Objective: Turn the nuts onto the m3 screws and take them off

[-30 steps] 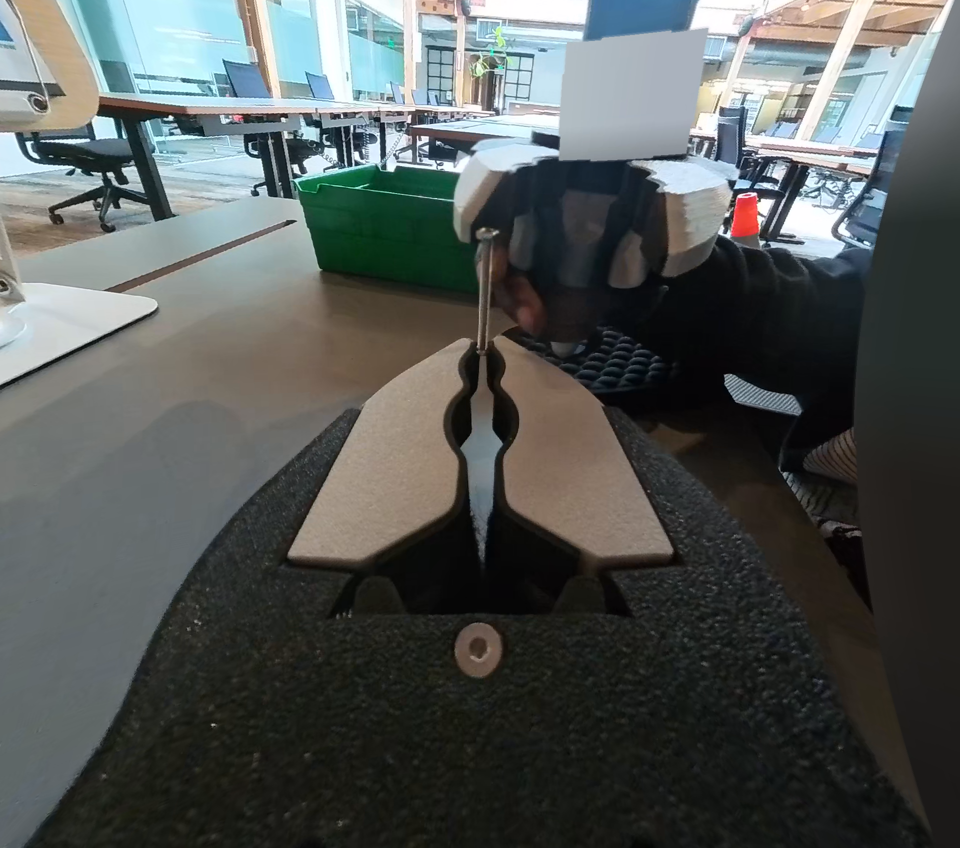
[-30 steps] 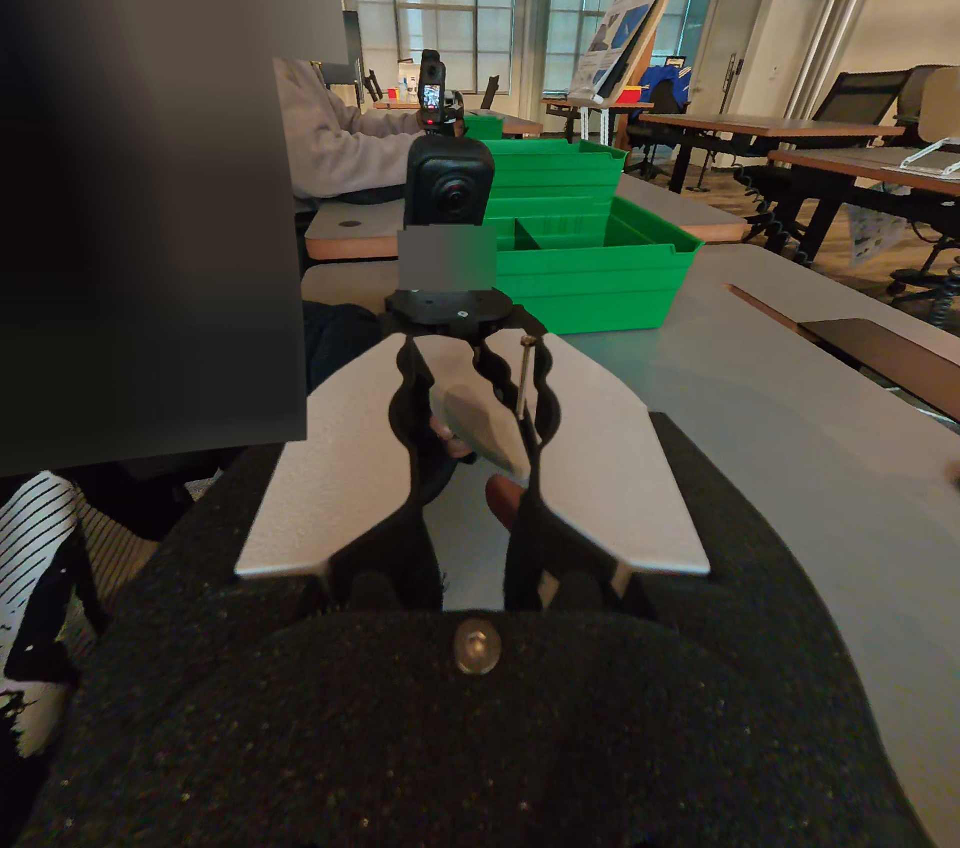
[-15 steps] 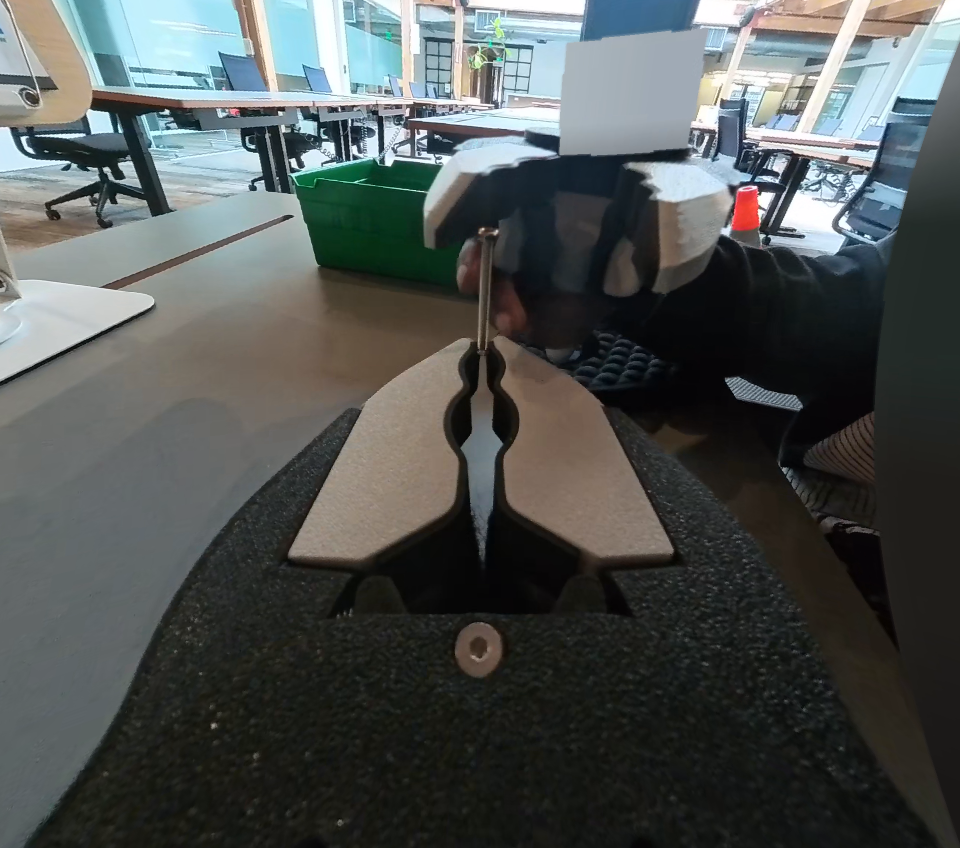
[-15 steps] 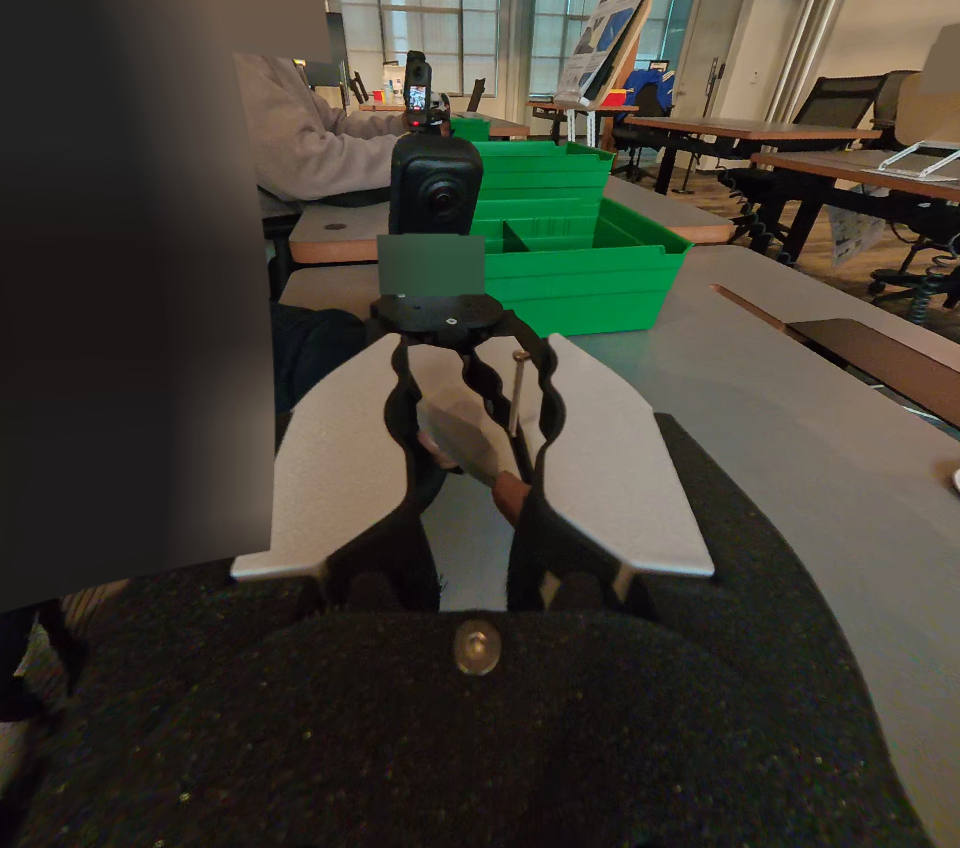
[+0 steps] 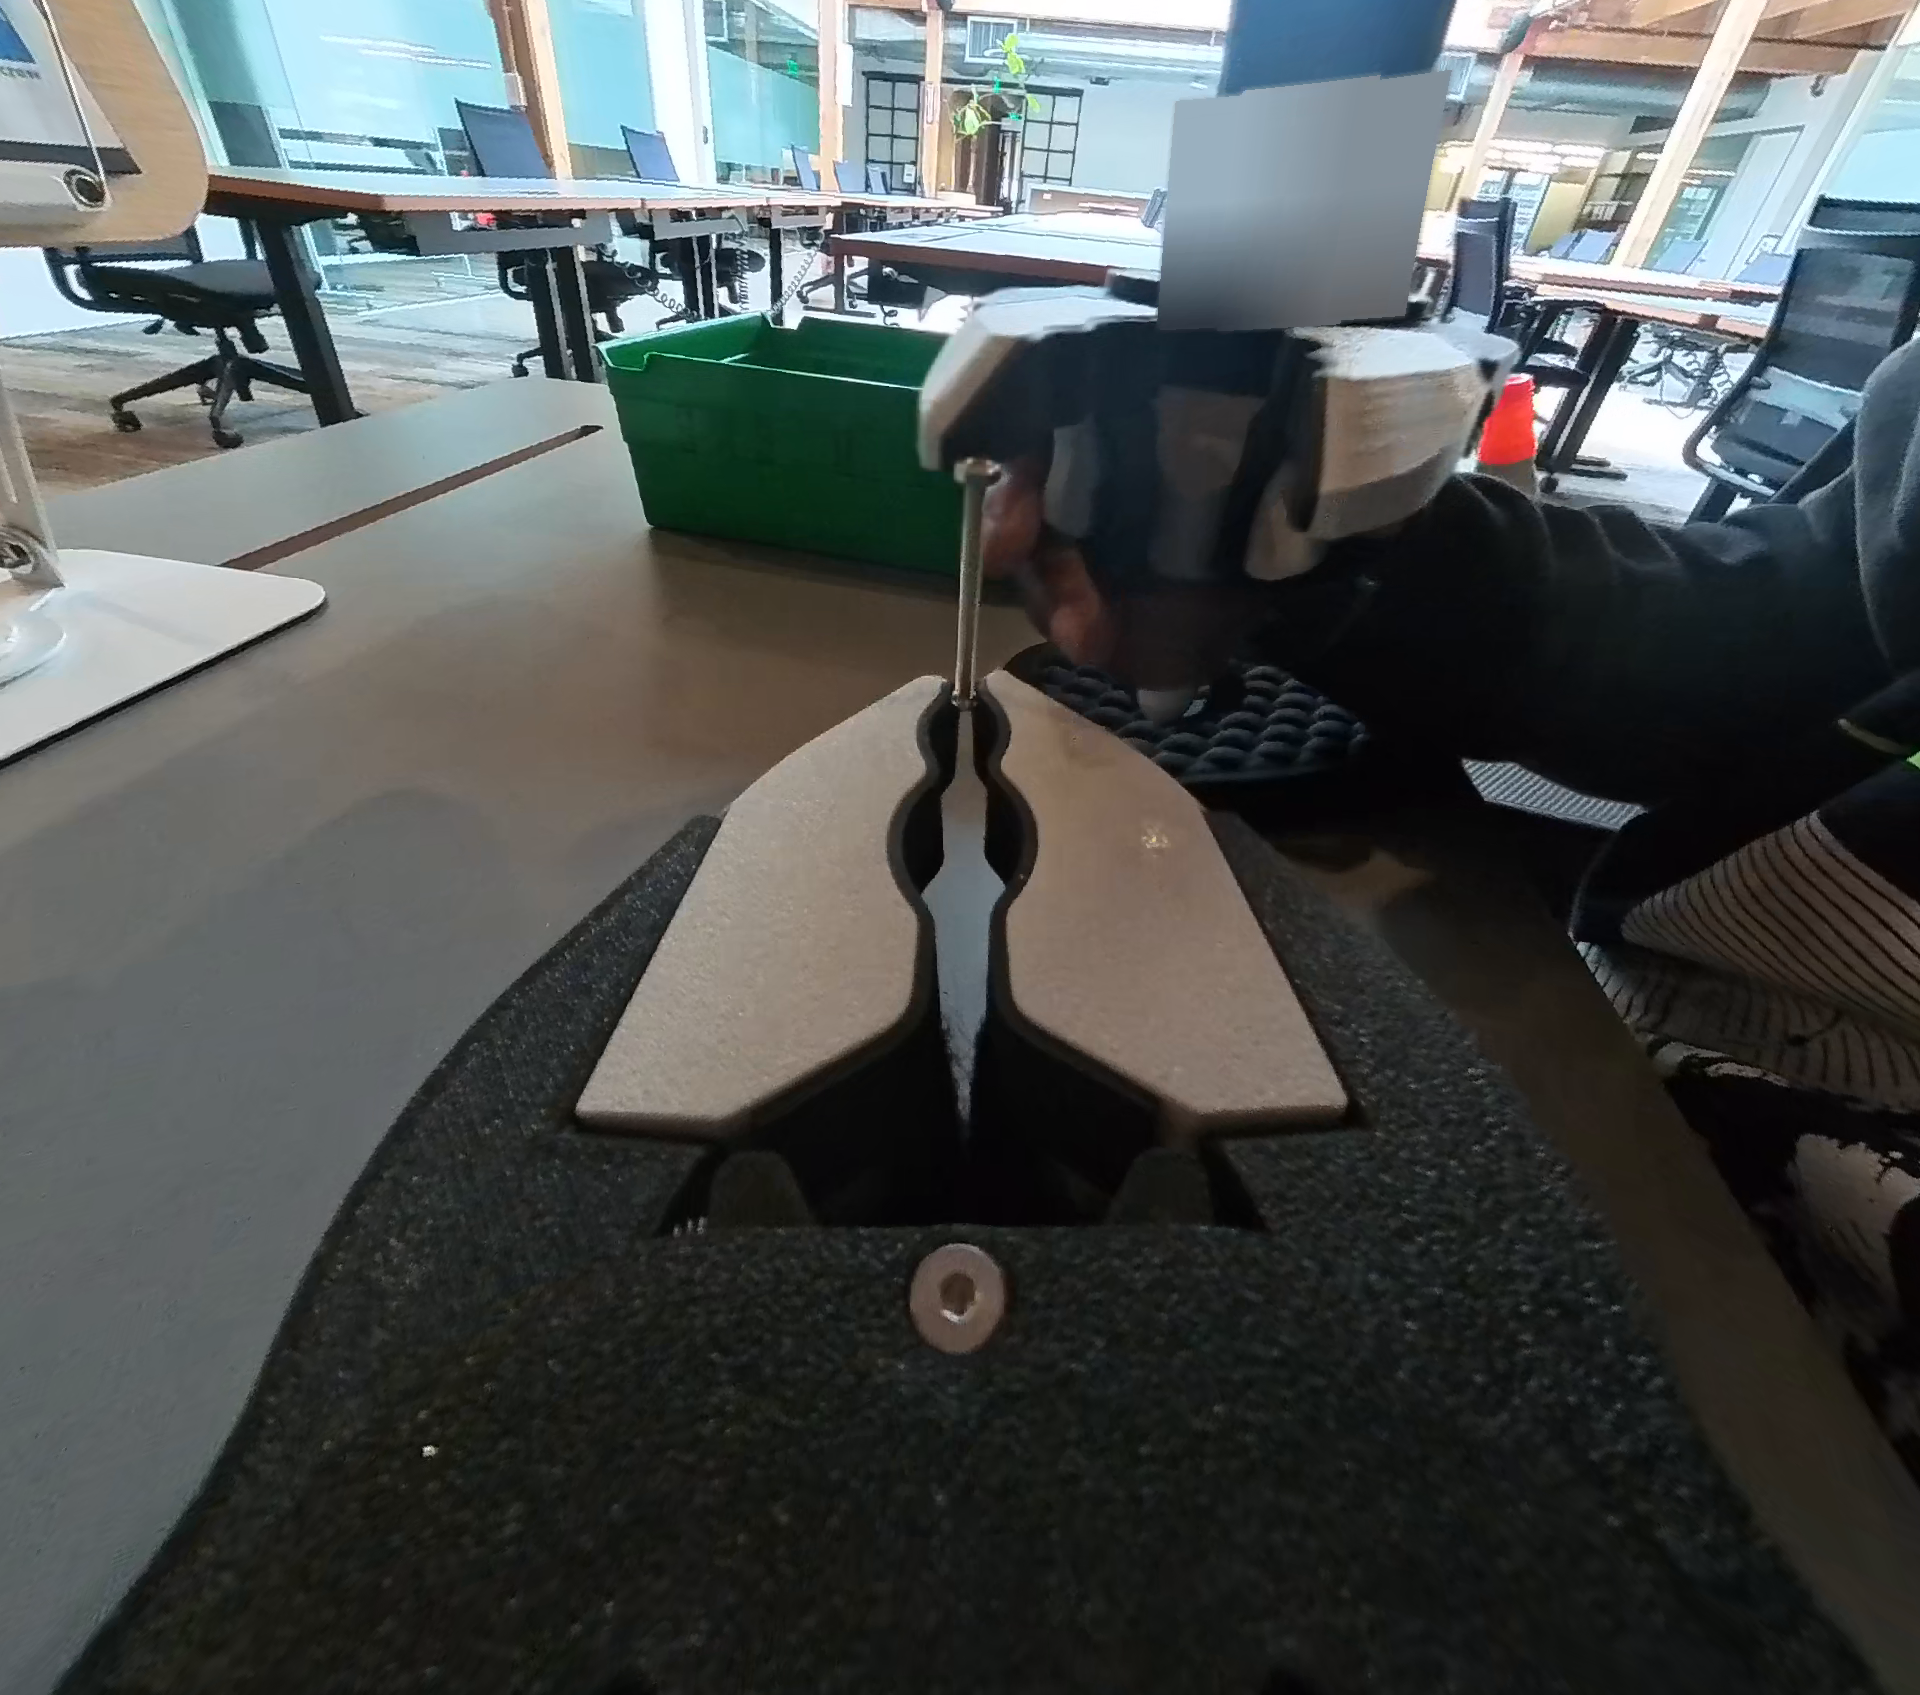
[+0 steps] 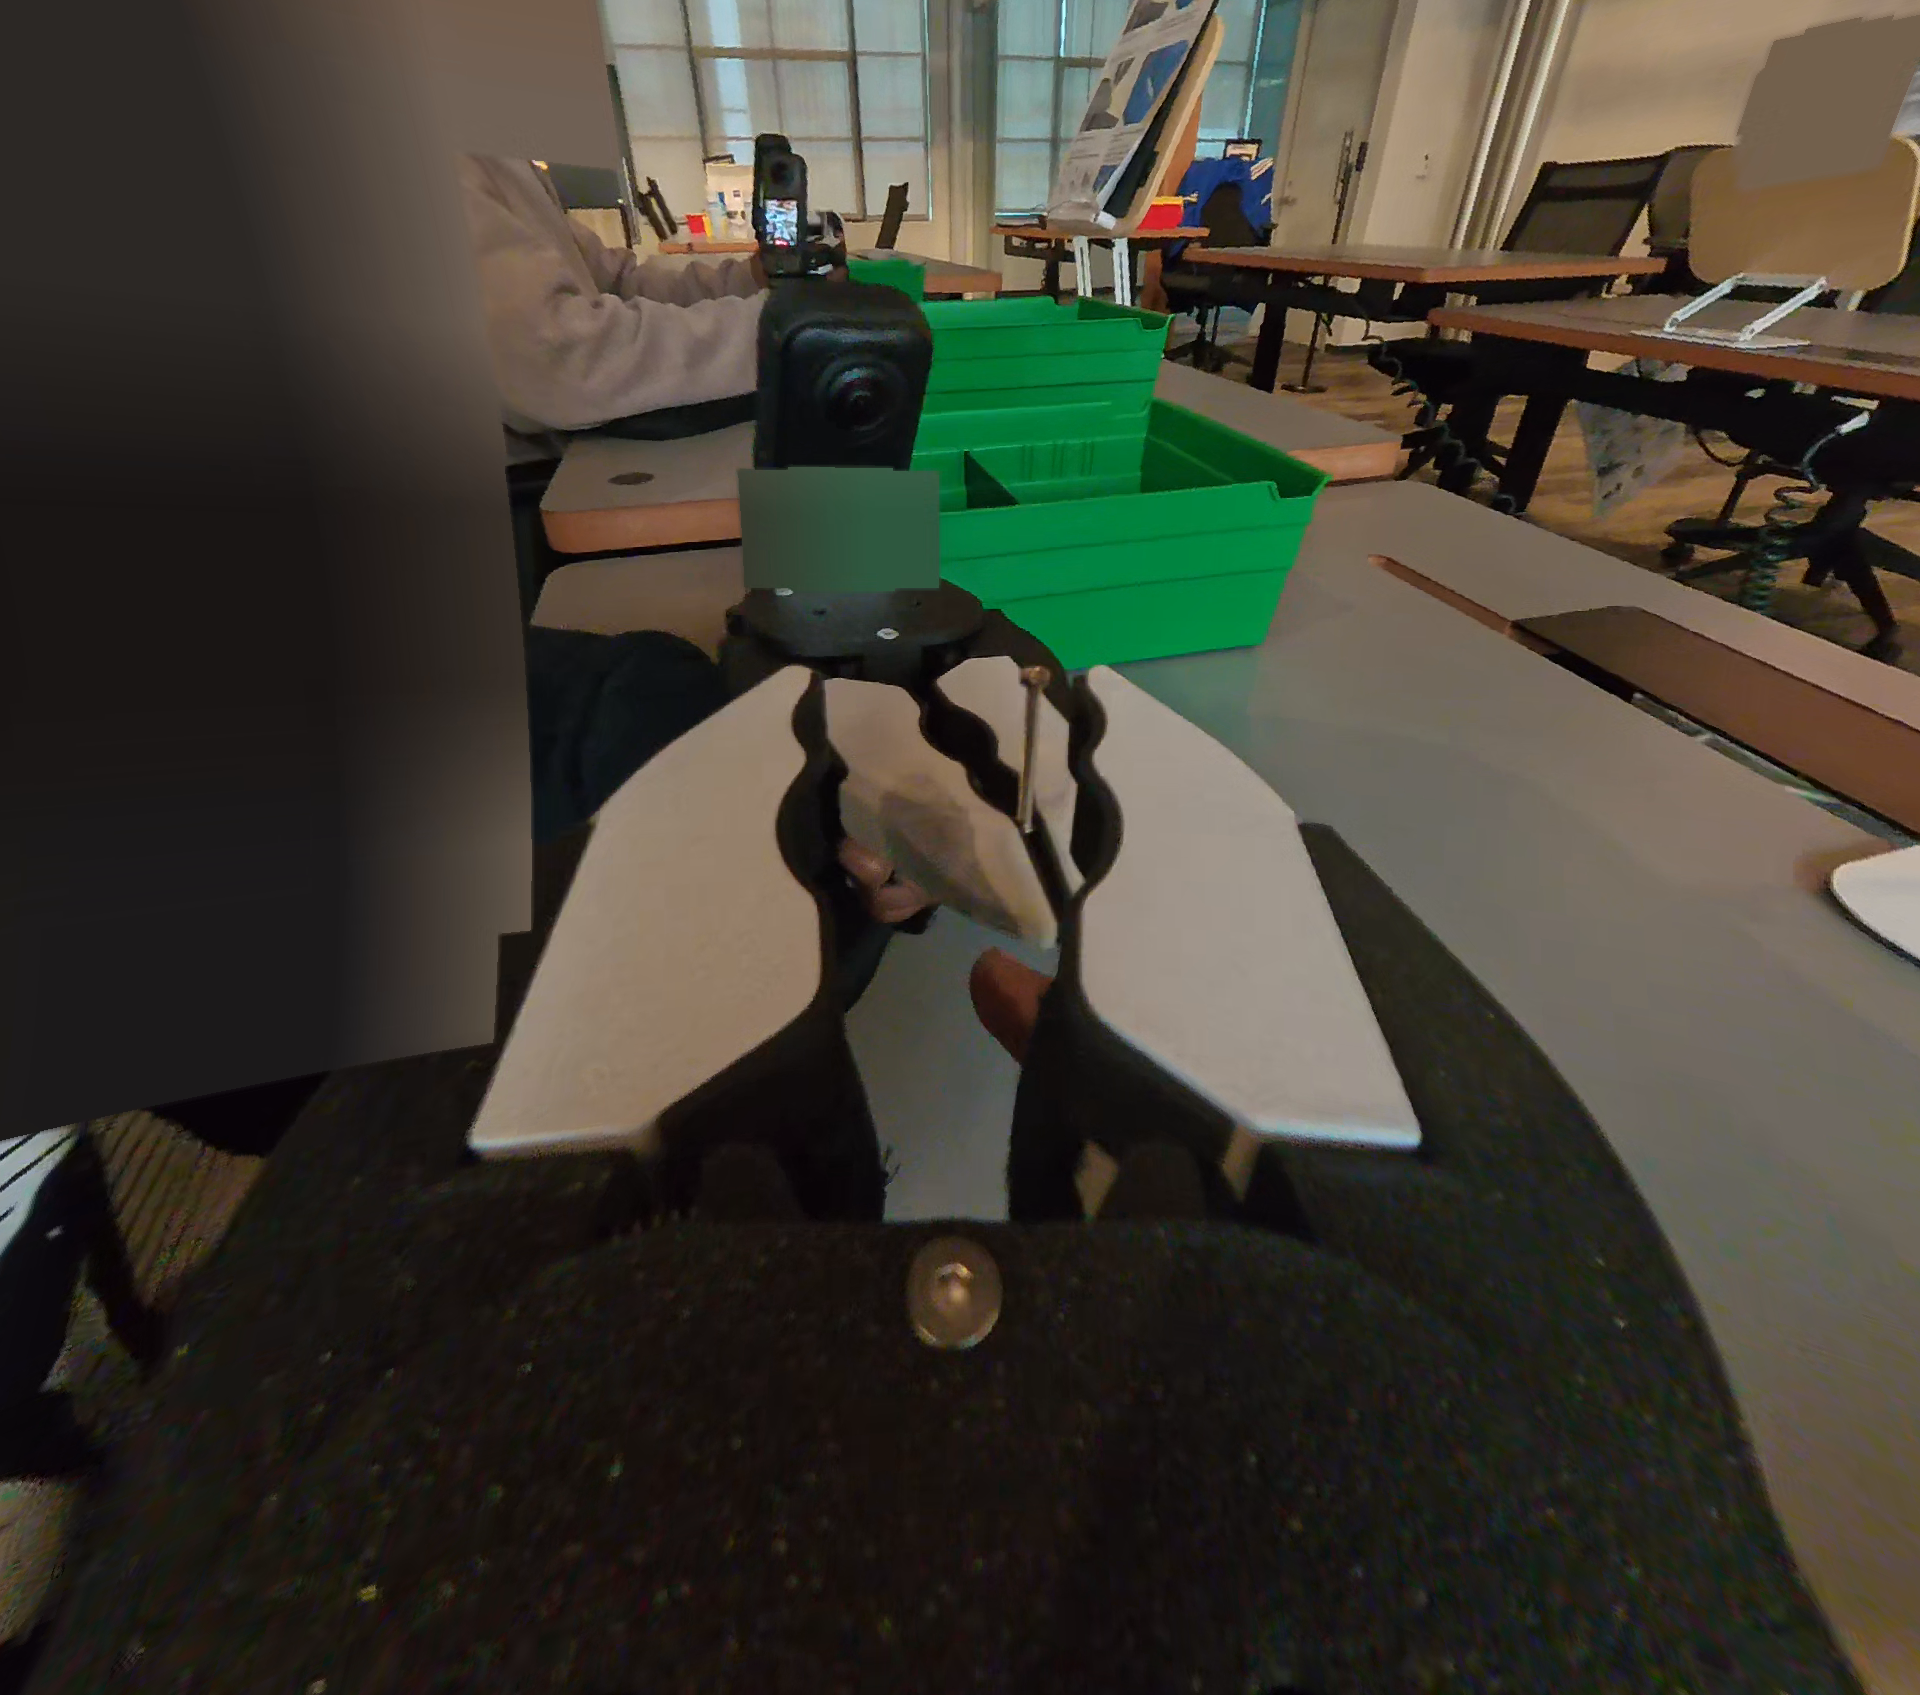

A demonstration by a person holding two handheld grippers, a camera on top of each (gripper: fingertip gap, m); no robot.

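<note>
Clamped upright at the tips of the closed left hand-held gripper (image 5: 966,695): long silver metal screw (image 5: 970,580); right hand-held gripper (image 6: 951,715) spread wide, holding nothing.

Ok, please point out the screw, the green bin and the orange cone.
screw (image 5: 970,580), left wrist view, middle of its shaft.
green bin (image 6: 1122,570), right wrist view, its front wall.
orange cone (image 5: 1512,419), left wrist view, its body.
</note>
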